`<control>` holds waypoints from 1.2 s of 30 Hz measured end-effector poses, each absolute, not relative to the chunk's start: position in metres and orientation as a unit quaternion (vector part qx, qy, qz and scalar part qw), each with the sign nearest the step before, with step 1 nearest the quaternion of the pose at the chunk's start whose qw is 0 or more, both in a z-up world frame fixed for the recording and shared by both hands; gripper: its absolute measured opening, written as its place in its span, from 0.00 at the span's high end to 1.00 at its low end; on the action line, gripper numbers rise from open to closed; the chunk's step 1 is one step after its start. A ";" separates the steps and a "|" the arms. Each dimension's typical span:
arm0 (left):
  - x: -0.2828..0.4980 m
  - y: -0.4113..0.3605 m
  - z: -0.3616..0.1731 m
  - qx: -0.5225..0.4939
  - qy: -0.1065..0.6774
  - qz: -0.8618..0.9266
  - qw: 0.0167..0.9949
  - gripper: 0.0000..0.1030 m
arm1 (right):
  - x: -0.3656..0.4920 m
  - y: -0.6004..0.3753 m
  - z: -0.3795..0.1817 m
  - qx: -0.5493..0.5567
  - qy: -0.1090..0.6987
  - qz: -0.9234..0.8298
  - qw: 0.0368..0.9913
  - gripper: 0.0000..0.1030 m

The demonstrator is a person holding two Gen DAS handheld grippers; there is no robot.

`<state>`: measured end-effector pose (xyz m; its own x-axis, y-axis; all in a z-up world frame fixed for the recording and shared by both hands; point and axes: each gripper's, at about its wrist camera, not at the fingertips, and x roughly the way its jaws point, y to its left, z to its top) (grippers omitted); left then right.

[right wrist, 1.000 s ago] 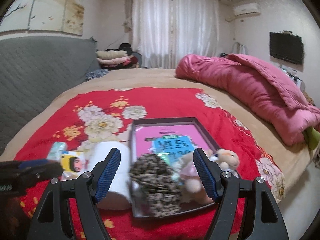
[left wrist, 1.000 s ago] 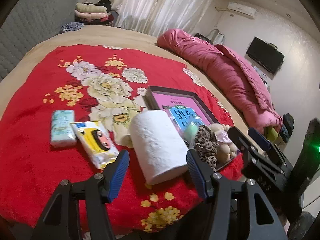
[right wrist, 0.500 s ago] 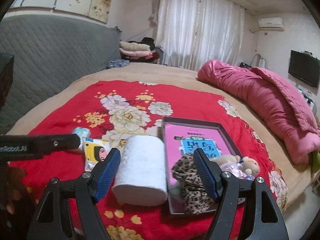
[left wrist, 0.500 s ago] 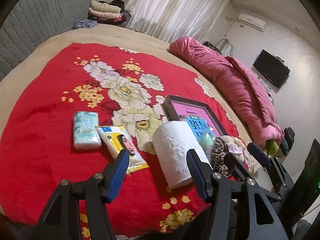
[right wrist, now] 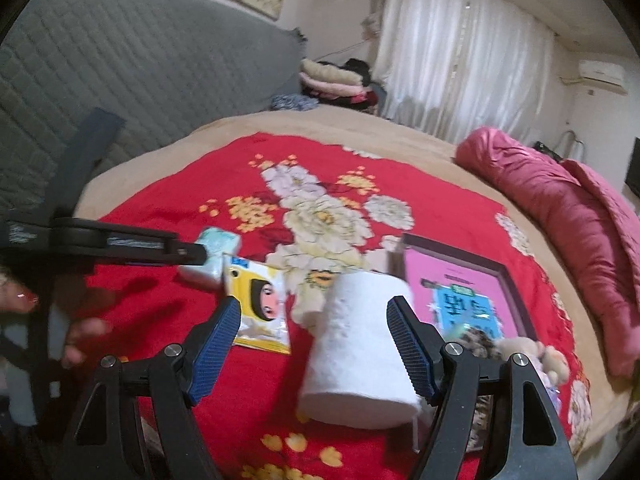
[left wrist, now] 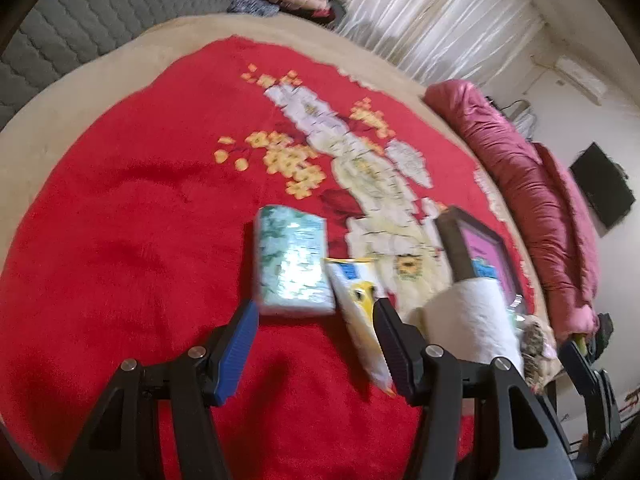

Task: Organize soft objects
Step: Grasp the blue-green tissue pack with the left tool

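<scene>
Down on the bed, a red floral blanket [left wrist: 132, 216] carries all the soft things. Seen from the left wrist, the left gripper [left wrist: 316, 344] hangs with its blue-padded jaws spread and nothing between them; just ahead of the tips lies a pale green tissue pack [left wrist: 292, 266], flat on the blanket. Touching its right edge, a yellow wet-wipe packet [left wrist: 360, 320] with a cartoon face runs partly behind the gripper's right finger.

From the right wrist, the right gripper [right wrist: 314, 348] is likewise released and empty. A white paper-towel roll [right wrist: 356, 356] lies on its side beyond the jaws, mostly between their lines of sight but not pinched, as far as the blurred frame allows. The yellow packet sits to the left of the roll, near the left pad, and the tissue pack lies further back behind it.

Right of the roll rests a dark-rimmed tray [right wrist: 508, 276] with a pink and blue picture on its floor. At its near end sit a leopard-print cloth item [right wrist: 478, 340] and a small plush toy [right wrist: 536, 354]. A rolled pink quilt [right wrist: 560, 208] lies along the bed's far right edge.
</scene>
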<state>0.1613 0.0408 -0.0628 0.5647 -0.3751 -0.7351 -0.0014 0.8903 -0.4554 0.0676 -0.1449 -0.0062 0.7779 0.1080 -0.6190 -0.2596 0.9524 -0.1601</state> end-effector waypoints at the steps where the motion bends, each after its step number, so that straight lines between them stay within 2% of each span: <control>1: 0.165 0.042 -0.066 -0.207 0.458 -0.105 0.858 0.43 | 0.070 -0.142 -0.008 -0.121 0.321 0.102 0.934 0.26; 12: 0.197 0.033 -0.098 -0.169 0.499 -0.077 0.847 0.43 | 0.089 -0.121 -0.034 -0.137 0.351 0.127 0.918 0.26; 21: 0.218 0.021 -0.104 -0.137 0.499 -0.075 0.852 0.37 | 0.110 -0.105 -0.050 -0.159 0.375 0.140 0.902 0.25; 29: 0.235 0.014 -0.110 -0.102 0.504 -0.067 0.855 0.37 | 0.132 -0.095 -0.062 -0.164 0.413 0.141 0.885 0.25; 31: 0.241 0.012 -0.111 -0.089 0.510 -0.065 0.853 0.40 | 0.141 -0.092 -0.064 -0.157 0.427 0.142 0.879 0.25; 32: 0.243 0.010 -0.112 -0.081 0.513 -0.065 0.852 0.45 | 0.145 -0.091 -0.065 -0.153 0.435 0.142 0.876 0.25; 36: 0.253 0.019 -0.111 -0.091 0.513 -0.058 0.851 0.76 | 0.170 -0.084 -0.070 -0.139 0.479 0.135 0.856 0.25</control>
<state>0.2530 0.0188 -0.1113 0.4666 -0.1920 -0.8634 0.0046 0.9767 -0.2147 0.1703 -0.0835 -0.0703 0.5044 0.0989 -0.8578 -0.3648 0.9248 -0.1079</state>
